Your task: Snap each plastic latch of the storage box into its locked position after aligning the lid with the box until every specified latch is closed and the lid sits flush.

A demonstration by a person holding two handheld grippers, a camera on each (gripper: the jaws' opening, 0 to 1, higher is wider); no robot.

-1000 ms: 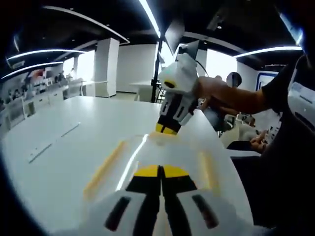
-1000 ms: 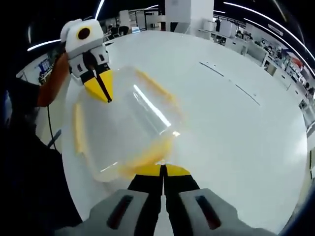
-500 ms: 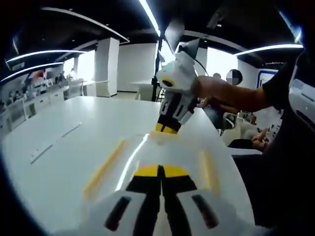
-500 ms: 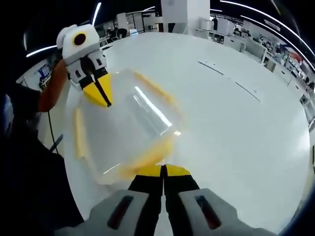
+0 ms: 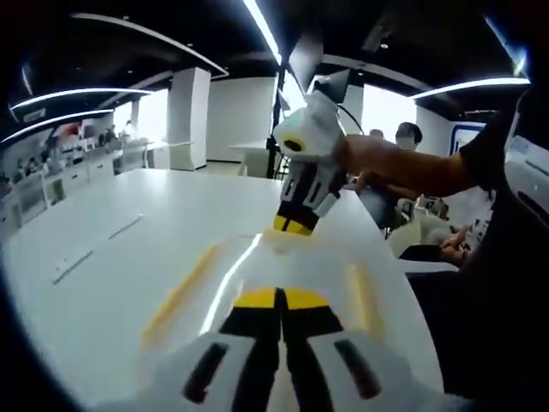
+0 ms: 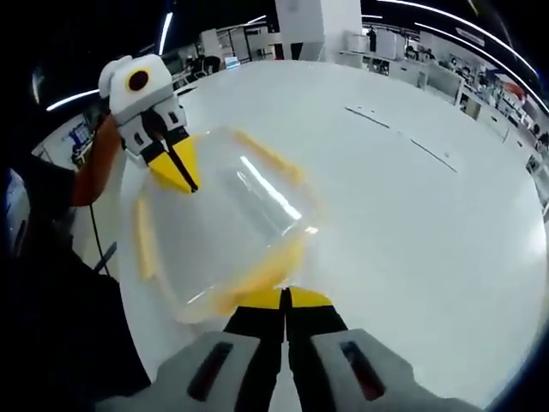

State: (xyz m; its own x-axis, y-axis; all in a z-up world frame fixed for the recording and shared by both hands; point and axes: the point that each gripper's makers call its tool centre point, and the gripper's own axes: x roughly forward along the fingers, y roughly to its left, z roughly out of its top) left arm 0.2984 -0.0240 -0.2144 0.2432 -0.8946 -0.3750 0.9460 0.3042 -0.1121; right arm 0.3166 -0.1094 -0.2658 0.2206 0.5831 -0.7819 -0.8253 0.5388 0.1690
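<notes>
Just 1 box point(image 6: 223, 227), 2 grippers point(image 6: 283, 300) point(image 5: 279, 296).

Clear storage box point(image 6: 227, 236) with yellow latches point(image 6: 144, 249) on a white bench point(image 6: 412, 232); each claw point(image 6: 284, 302) is white with black-and-yellow jaws.

left tool point(image 5: 279, 296): jaws together | right tool point(image 6: 284, 298): jaws together, tips down

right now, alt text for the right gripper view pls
A clear storage box with yellow latches sits on a white table, its lid on. The right gripper, jaws together, meets the near edge; the left gripper, held by a person's hand, touches the far edge.
</notes>
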